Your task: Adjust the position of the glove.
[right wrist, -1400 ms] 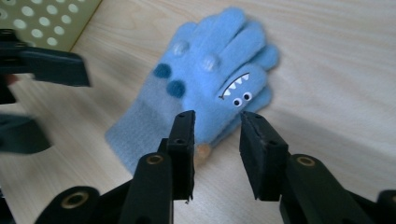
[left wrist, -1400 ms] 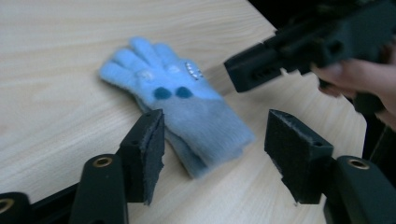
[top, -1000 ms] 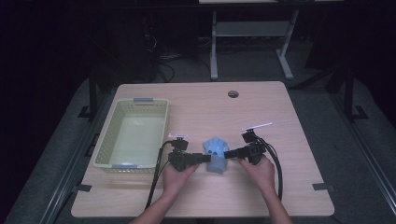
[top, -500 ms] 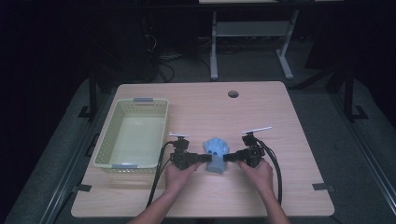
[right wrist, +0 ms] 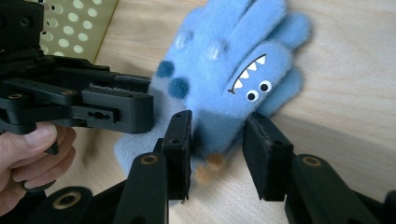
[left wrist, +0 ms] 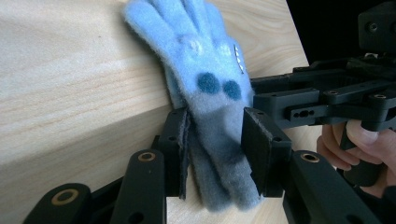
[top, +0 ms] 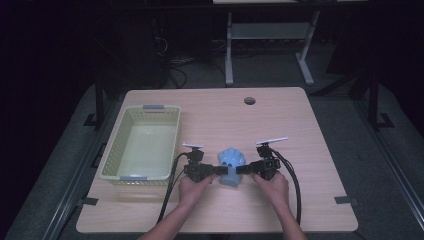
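A: State of each tool to be entered, nearest first.

B: Left tool (left wrist: 215, 140): the jaws have just been closing. The cuff end of the glove (left wrist: 205, 84) is pinched between the pads. Right tool (right wrist: 217, 140): the jaws have also just been closing, with the glove between them. One pad is seen against the fleece. Whether the other presses cannot be told.

A: Position of the glove?

B: It lies flat on the tabletop (top: 225, 115), near the front edge and between the two tools, which come at it from opposite sides. The fingers point away from the person. A toothed mouth and two eyes are sewn on the back. A paler layer is seen beneath; whether that is a second glove cannot be told.

A: Handling, as judged?

B: It is judged light, soft and limp, and not fragile. Sagging and folding are to be expected once it is lifted. The fleece should give the pads good friction, so little slip is expected. The cuff is judged the best hold, being narrow and doubled. A thin pinch may catch the top layer only.

A: Farther off?

B: A basket (top: 142, 107) stands to the left of the glove, well apart from it.
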### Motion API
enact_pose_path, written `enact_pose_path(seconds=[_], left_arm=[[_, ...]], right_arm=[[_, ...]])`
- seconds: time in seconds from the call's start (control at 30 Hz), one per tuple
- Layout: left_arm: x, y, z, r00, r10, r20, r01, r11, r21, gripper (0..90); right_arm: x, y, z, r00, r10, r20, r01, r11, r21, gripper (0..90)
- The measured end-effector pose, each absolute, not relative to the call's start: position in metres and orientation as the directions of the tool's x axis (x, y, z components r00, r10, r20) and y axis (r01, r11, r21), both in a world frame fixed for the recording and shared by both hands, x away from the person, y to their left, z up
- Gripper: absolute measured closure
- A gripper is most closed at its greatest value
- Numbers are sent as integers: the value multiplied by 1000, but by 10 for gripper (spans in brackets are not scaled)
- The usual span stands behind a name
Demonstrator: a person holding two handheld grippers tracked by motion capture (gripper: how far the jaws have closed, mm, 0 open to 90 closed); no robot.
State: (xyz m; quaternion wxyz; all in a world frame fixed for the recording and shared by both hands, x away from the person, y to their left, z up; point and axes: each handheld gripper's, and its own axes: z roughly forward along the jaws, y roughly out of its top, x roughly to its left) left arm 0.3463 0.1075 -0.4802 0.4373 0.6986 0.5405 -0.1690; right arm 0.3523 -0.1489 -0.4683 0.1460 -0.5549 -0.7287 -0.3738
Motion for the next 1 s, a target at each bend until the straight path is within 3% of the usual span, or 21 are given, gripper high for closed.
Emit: enact_pose_path(seconds=[0.33,0.47,0.63,1.0], left_arm=[[345,104,-483,365,604,-708,902,-41,430,688],[344,106,-484,365,602,-711,901,-36,432,709],[344,106,-485,362,592,-720,902,-29,430,714],[343,103,-489,353,564,-747,909,-15,417,754]], right_arm=[[351,-143,-471,-339,687,642,920,99,379,653],[351,-145,-471,-323,678,661,928,88,363,614],[348,-151,-475,-309,656,689,930,58,362,629],[347,-148,-478,-291,656,697,934,36,355,735]])
